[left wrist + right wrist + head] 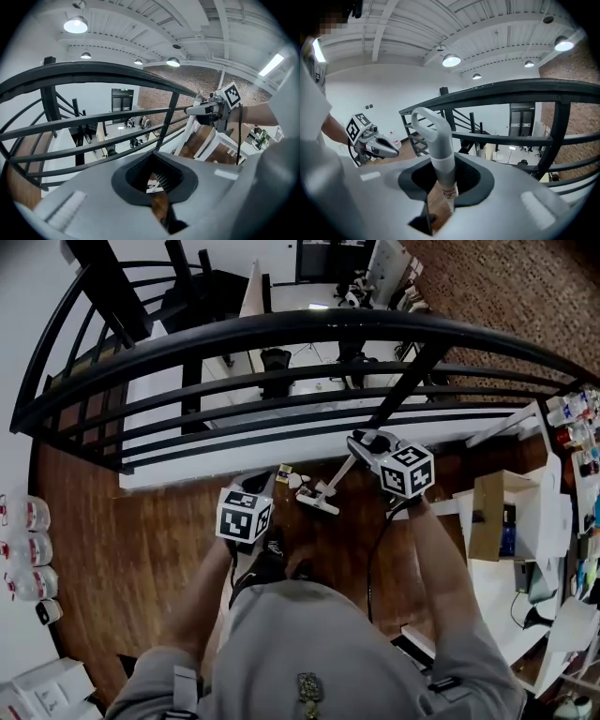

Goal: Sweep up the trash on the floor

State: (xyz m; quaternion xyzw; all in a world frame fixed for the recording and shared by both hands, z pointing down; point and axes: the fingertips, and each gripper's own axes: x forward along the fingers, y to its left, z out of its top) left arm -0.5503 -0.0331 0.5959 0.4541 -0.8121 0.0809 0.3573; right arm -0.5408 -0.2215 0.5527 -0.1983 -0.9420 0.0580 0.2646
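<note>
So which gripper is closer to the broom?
Right. The right gripper is shut on the broom handle; the left gripper hangs apart, left of the broom head in the head view.

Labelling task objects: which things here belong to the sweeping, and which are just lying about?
Job:
broom, in right gripper
dustpan, in left gripper
trash scraps on floor

Lying about:
jugs by the wall
cardboard box
</note>
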